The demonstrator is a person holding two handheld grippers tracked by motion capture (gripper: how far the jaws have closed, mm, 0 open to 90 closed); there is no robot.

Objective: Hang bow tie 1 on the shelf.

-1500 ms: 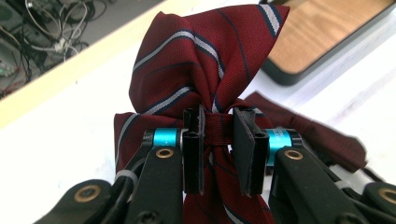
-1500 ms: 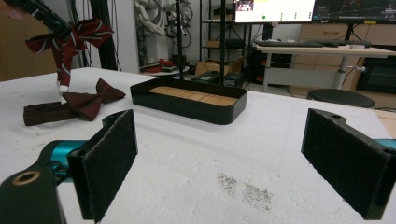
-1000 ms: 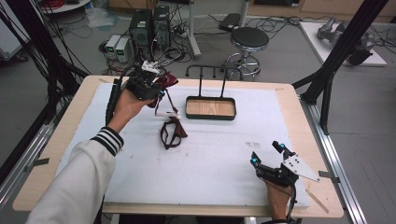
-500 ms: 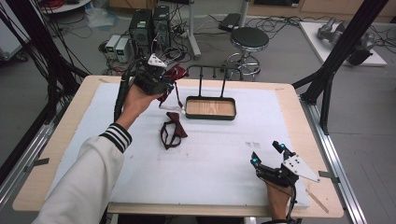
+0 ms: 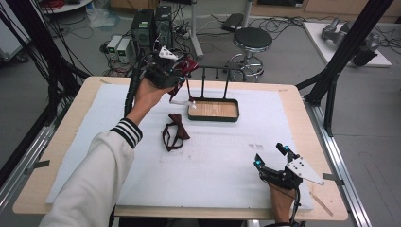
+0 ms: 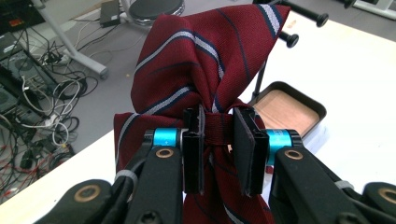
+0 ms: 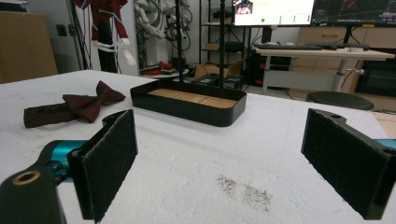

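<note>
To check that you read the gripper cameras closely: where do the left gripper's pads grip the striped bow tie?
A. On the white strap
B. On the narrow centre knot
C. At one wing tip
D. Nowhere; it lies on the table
B: in the left gripper view the left gripper has its pads closed on the centre band of the striped bow tie, whose wings fan out above them.

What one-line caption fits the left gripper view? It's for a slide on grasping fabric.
Left tool shut on the centre knot of a striped maroon bow tie, held above the white table near the wooden-bottomed tray.
</note>
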